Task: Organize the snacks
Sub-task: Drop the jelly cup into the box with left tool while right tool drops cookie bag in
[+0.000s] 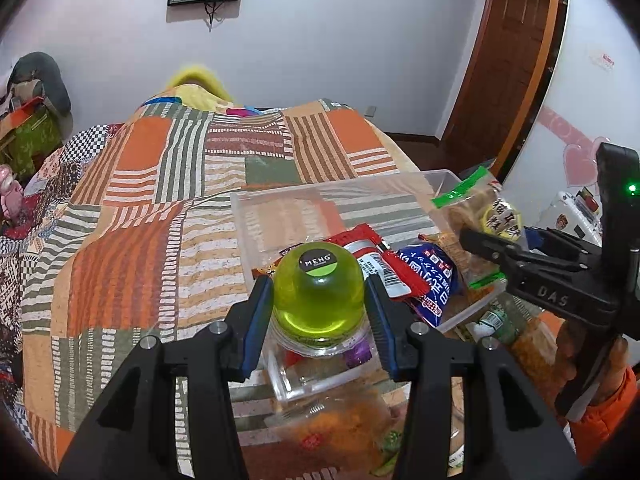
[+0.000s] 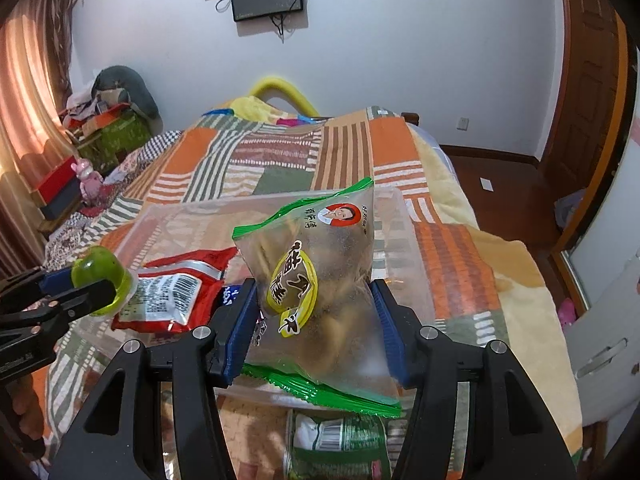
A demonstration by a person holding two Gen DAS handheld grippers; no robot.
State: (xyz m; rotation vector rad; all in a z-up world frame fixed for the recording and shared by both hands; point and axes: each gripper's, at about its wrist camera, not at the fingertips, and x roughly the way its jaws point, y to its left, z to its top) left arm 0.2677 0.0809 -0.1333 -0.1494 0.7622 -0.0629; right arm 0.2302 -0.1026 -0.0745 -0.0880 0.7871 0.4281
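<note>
My left gripper (image 1: pixel 319 304) is shut on a green jelly cup (image 1: pixel 318 288) with a "MENG" label, held above the near edge of a clear plastic bin (image 1: pixel 280 216) on the bed. The cup also shows in the right wrist view (image 2: pixel 100 276). My right gripper (image 2: pixel 314 312) is shut on a clear green-edged snack bag (image 2: pixel 320 276), held over the bin (image 2: pixel 400 216); the bag also shows in the left wrist view (image 1: pixel 480 208). A red packet (image 1: pixel 376 260) and a blue packet (image 1: pixel 430 276) lie in the bin.
The bin sits on a patchwork quilt (image 1: pixel 160 220) covering the bed. More snack packets (image 1: pixel 332 432) and a small clear box (image 1: pixel 304 380) lie below my left gripper. A green-white packet (image 2: pixel 340 436) lies under my right gripper. A door (image 1: pixel 508 60) is far right.
</note>
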